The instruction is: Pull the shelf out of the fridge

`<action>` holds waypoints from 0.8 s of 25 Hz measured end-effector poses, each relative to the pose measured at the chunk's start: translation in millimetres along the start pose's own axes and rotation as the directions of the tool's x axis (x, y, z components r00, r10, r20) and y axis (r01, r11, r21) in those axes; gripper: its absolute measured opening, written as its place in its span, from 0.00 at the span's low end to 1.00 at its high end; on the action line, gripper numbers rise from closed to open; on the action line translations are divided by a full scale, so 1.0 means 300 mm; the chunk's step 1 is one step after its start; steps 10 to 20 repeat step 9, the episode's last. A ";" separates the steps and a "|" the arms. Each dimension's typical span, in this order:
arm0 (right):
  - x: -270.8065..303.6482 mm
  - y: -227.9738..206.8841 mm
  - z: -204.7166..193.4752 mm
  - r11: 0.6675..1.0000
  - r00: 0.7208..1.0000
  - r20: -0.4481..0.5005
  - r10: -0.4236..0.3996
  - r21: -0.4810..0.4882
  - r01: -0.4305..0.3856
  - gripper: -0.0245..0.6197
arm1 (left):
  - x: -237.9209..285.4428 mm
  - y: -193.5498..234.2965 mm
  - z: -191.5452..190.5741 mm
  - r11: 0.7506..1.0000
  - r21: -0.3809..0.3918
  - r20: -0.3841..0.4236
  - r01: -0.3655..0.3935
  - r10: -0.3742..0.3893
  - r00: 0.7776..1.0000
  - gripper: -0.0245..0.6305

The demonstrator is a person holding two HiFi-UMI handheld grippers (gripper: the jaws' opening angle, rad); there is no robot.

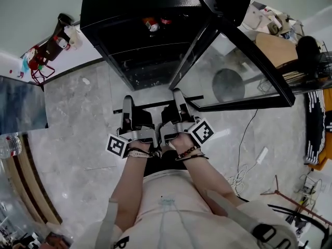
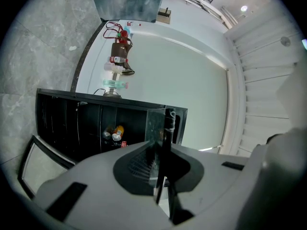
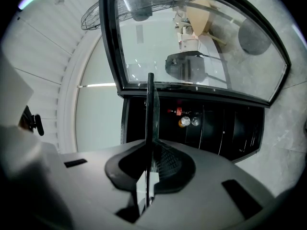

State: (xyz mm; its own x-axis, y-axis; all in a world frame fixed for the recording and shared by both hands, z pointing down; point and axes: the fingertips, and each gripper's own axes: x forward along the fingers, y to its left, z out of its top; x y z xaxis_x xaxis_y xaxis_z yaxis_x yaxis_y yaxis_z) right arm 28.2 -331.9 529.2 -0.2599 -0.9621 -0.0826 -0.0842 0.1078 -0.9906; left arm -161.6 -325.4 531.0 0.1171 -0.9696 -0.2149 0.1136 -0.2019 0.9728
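Observation:
The black fridge stands open ahead of me, with cans lying inside. A clear glass shelf with a thin black edge strip is held level just in front of the opening. My left gripper and right gripper sit side by side, both shut on that near edge. In the left gripper view the pane runs edge-on out of the closed jaws of the left gripper toward the fridge. In the right gripper view the shelf edge rises from the right gripper. Whether the far edge is still inside, I cannot tell.
The glass fridge door hangs open to the right, close beside the right gripper. A water bottle lies at the far left. Cables and a power strip trail over the marble floor at right, and red hanging items are on the left wall.

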 end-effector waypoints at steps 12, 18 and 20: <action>0.008 -0.004 0.020 1.000 1.000 0.009 -0.001 -0.004 0.001 0.08 | 0.024 -0.005 -0.013 1.000 -0.002 -0.010 0.012 -0.012 1.000 0.07; 0.008 -0.004 0.020 1.000 1.000 0.009 -0.001 -0.004 0.001 0.08 | 0.024 -0.005 -0.013 1.000 -0.002 -0.010 0.012 -0.012 1.000 0.07; 0.008 -0.004 0.020 1.000 1.000 0.009 -0.001 -0.004 0.001 0.08 | 0.024 -0.005 -0.013 1.000 -0.002 -0.010 0.012 -0.012 1.000 0.07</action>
